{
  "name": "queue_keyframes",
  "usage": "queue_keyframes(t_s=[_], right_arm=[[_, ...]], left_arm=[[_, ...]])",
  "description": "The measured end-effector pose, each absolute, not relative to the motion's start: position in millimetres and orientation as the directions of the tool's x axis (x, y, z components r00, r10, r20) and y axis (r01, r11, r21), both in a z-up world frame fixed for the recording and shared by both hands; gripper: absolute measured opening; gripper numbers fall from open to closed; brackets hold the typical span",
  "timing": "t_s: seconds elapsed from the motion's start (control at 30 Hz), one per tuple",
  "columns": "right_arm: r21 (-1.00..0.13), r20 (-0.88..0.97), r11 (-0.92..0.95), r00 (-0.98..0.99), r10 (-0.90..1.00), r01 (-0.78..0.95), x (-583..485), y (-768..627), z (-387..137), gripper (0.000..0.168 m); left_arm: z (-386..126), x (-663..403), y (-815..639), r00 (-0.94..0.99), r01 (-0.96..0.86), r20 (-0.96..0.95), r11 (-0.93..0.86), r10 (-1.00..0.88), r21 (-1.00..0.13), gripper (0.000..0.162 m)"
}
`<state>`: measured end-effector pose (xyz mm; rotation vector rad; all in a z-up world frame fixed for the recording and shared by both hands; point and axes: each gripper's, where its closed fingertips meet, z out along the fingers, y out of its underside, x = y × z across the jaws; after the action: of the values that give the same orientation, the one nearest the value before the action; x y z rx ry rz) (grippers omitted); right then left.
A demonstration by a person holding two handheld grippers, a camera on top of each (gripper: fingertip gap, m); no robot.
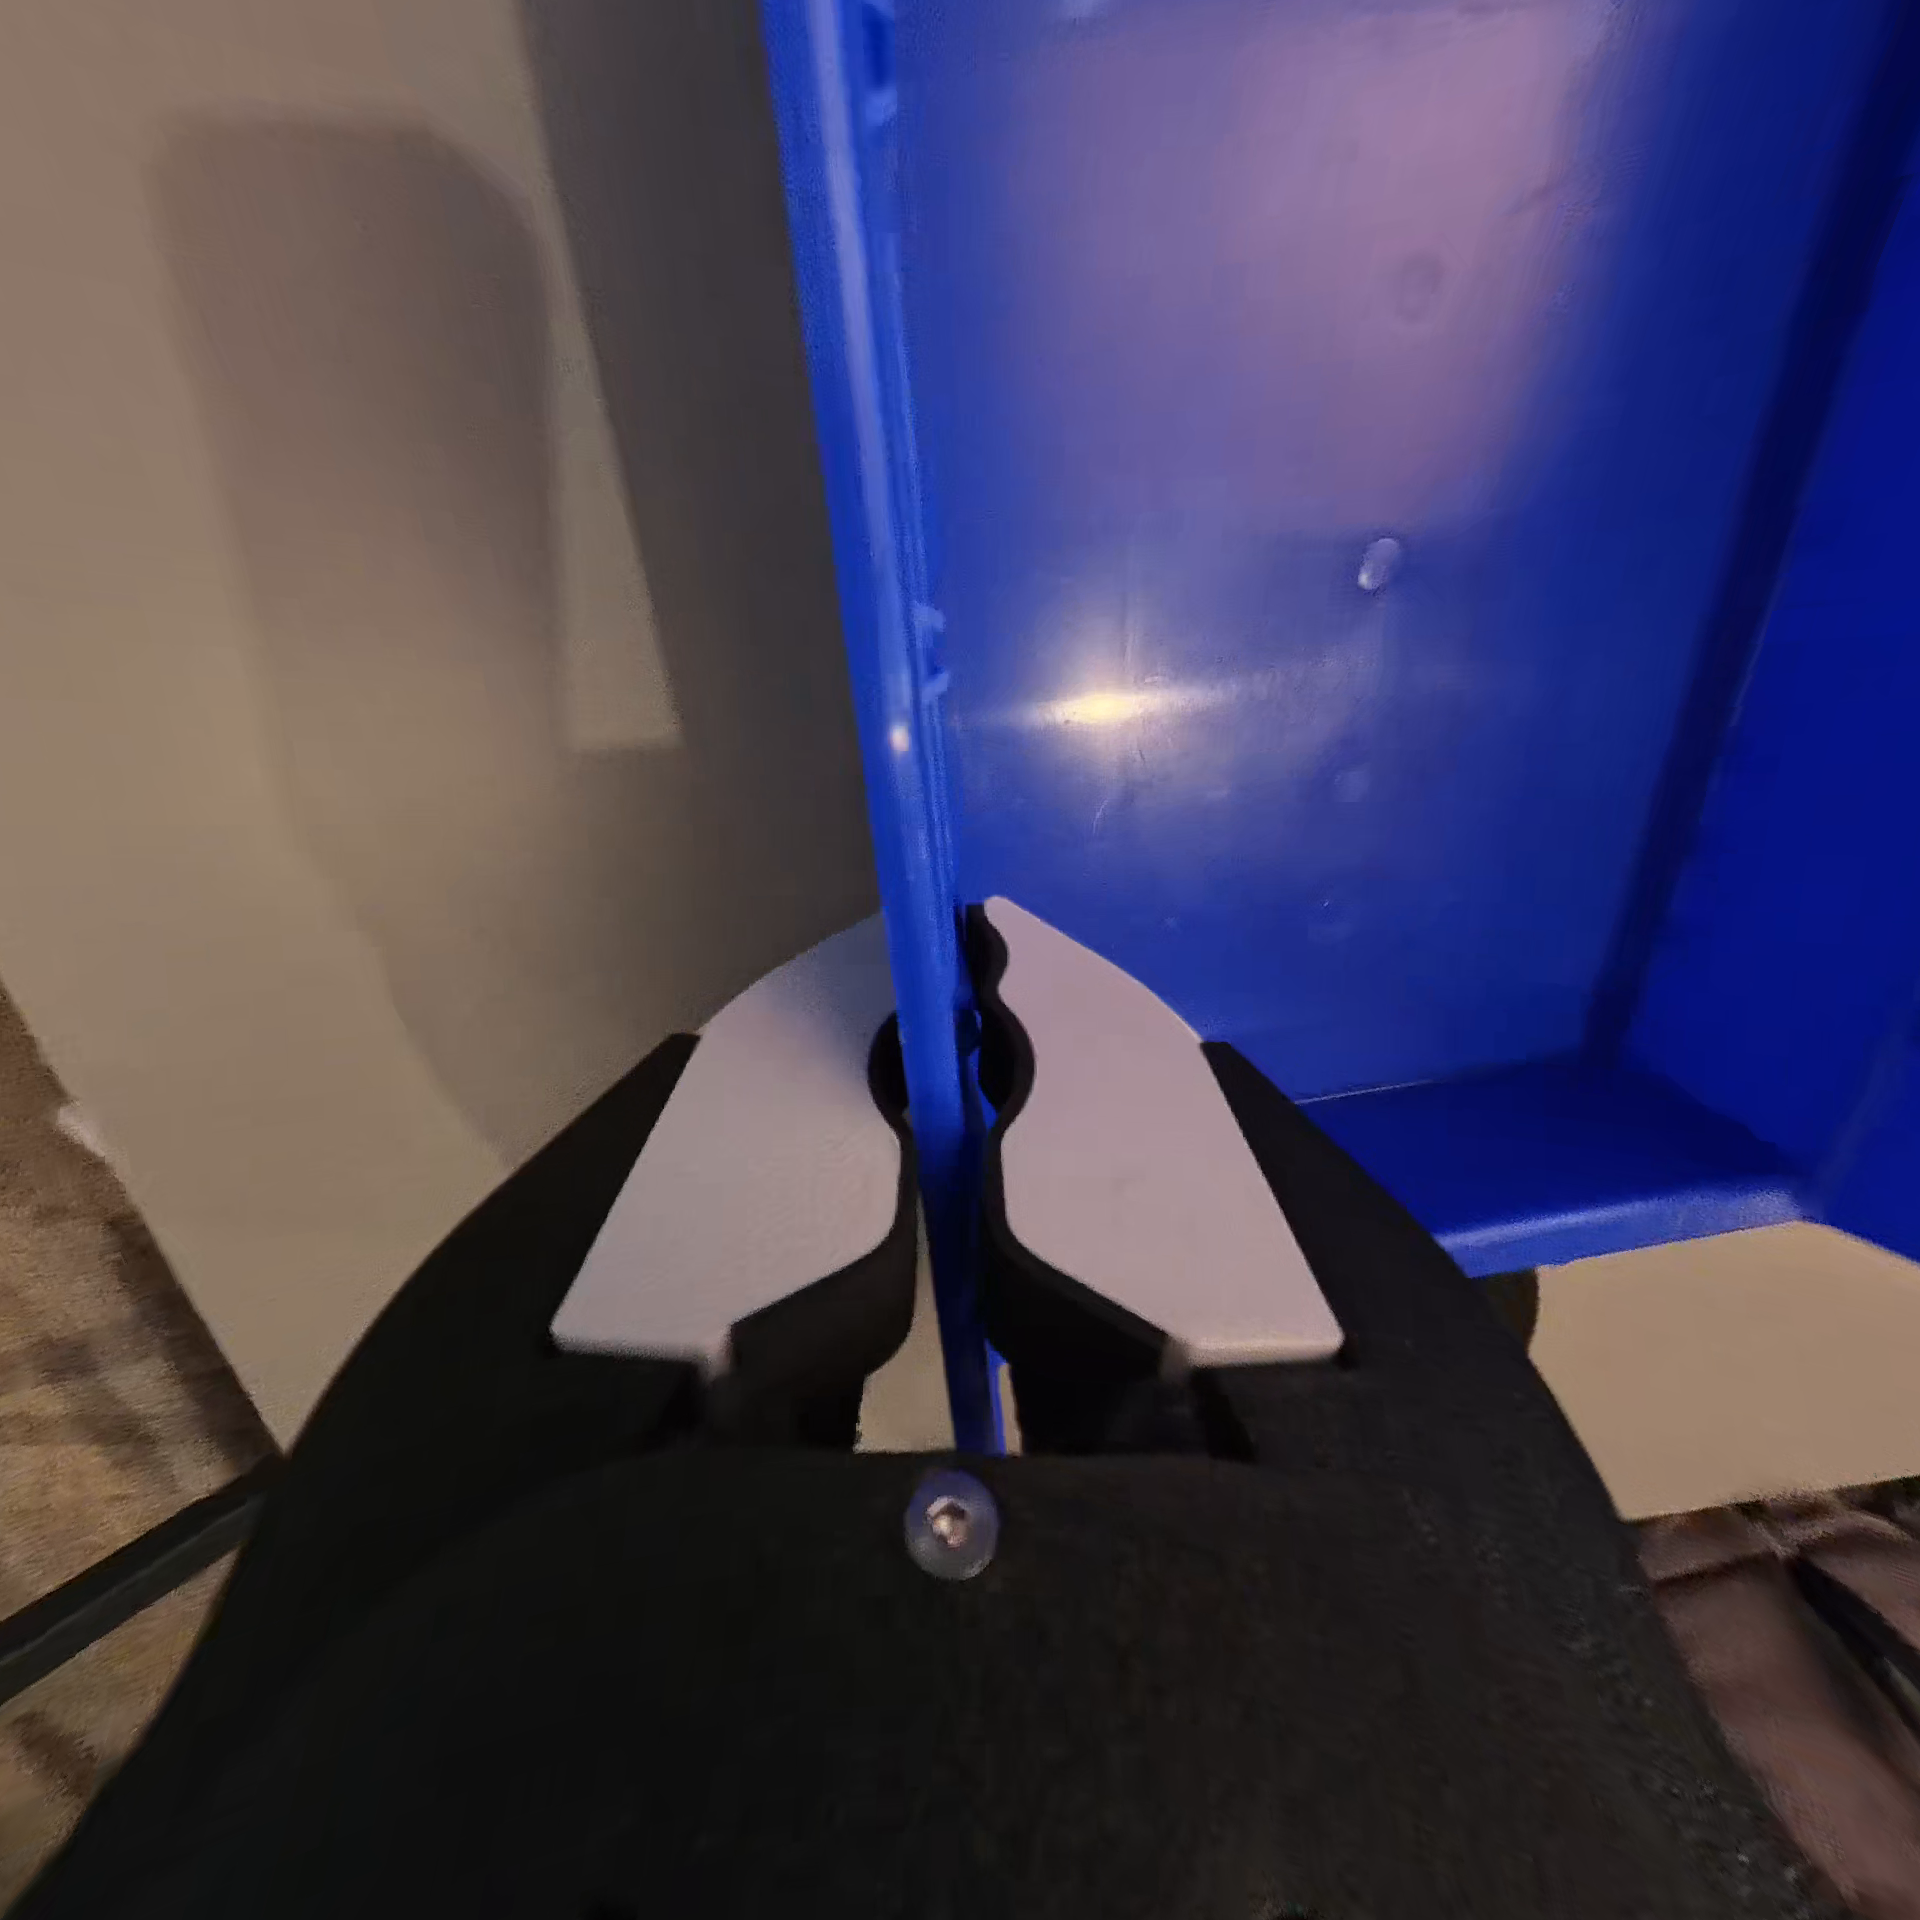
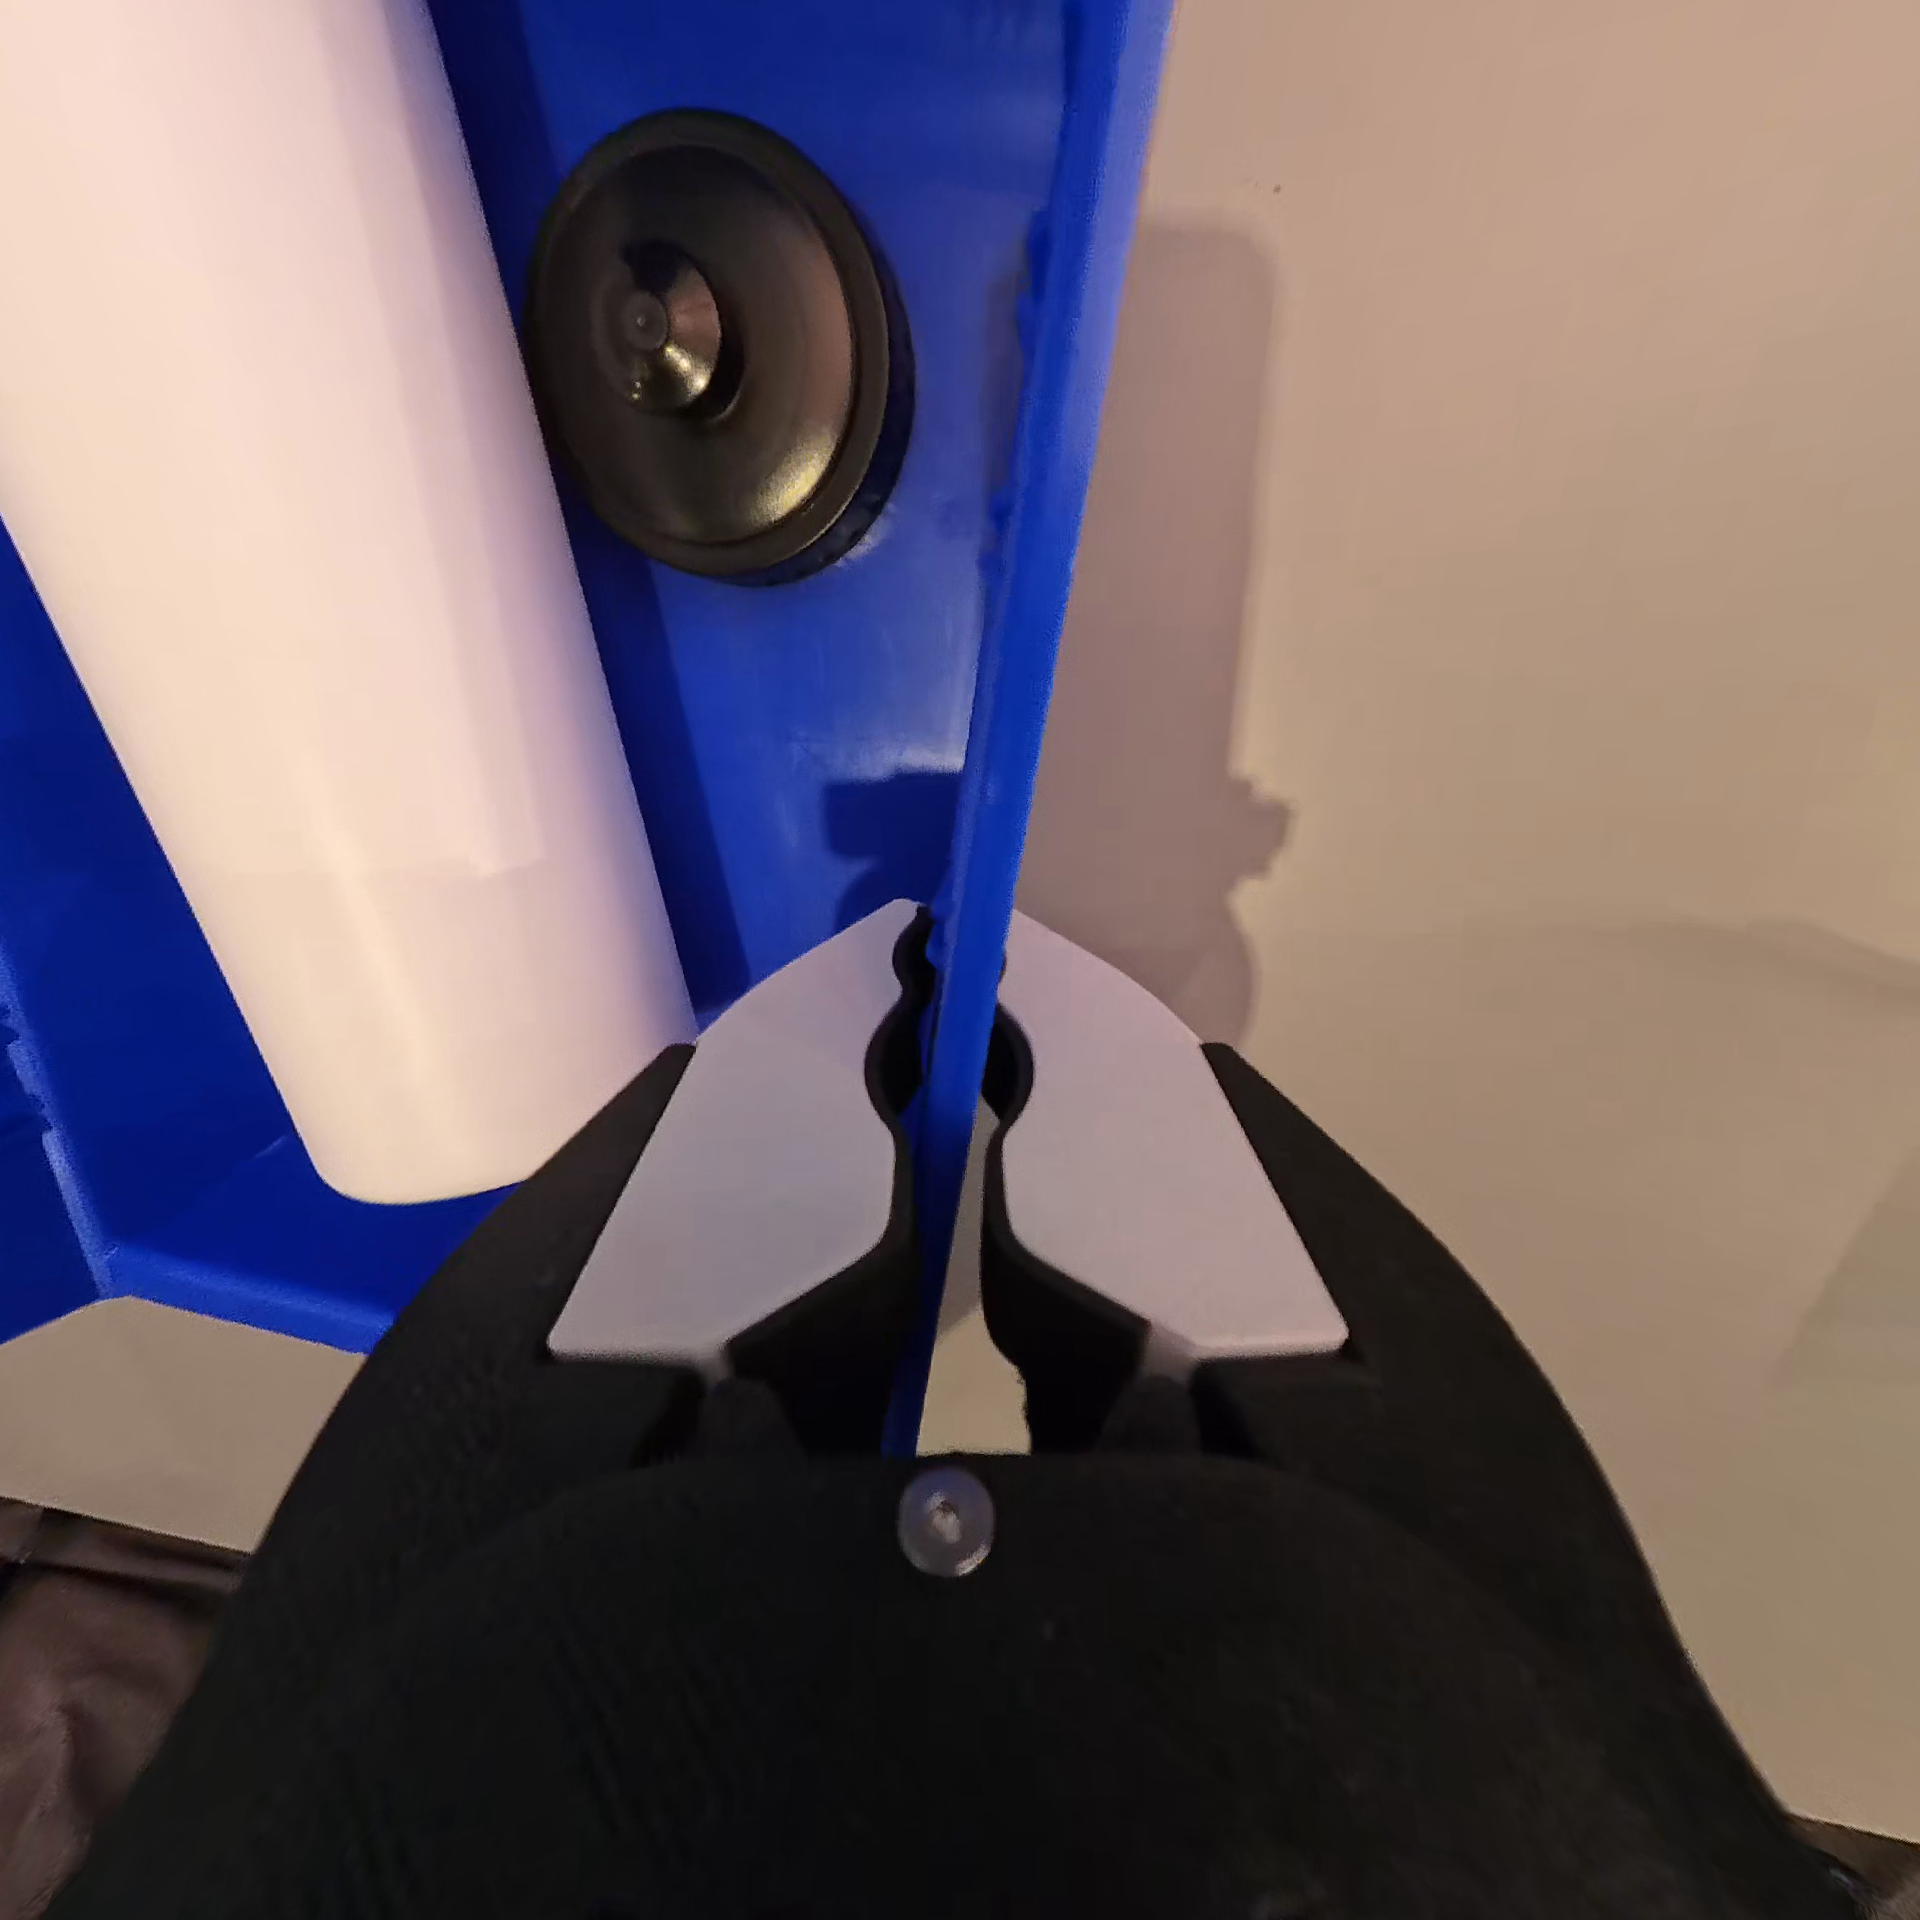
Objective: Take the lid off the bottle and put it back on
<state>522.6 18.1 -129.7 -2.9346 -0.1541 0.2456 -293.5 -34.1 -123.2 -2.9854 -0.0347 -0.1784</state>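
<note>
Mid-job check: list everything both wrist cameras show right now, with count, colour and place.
Bin: one, blue plastic, on the pale table; each gripper clamps one of its side walls.
Bottle: one, white, lying inside the bin, left part of the right wrist view.
Lid: one, black, round, on the bin floor beside the bottle, off it.
Table: one, pale beige, under and around the bin.
Floor: patterned brownish strip at the lower edges of both views, blurred.
Left hand-held gripper: one, black with white pads, shut on the bin's left wall.
Right hand-held gripper: one, black with white pads, shut on the bin's right wall.
</note>
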Motion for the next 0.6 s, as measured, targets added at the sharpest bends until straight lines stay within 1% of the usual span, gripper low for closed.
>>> queue_keyframes(t_s=[0.4, 0.6], right_arm=[[-0.155, -0.118, -0.965, 0.966, 0.229, 0.210, 469.8, 26.8, -129.2, 0.009], [-0.122, -0.105, -0.959, 0.957, 0.269, 0.256, 431.0, 27.0, -128.6, 0.009]], left_arm=[[-120.3, -235.9, -39.9, 0.986, -0.146, 0.082, -0.989, -0.149, -0.038, 0.012], [-122.6, -187.0, -40.8, 0.972, -0.221, 0.083, -0.975, -0.219, 0.008, 0.015]])
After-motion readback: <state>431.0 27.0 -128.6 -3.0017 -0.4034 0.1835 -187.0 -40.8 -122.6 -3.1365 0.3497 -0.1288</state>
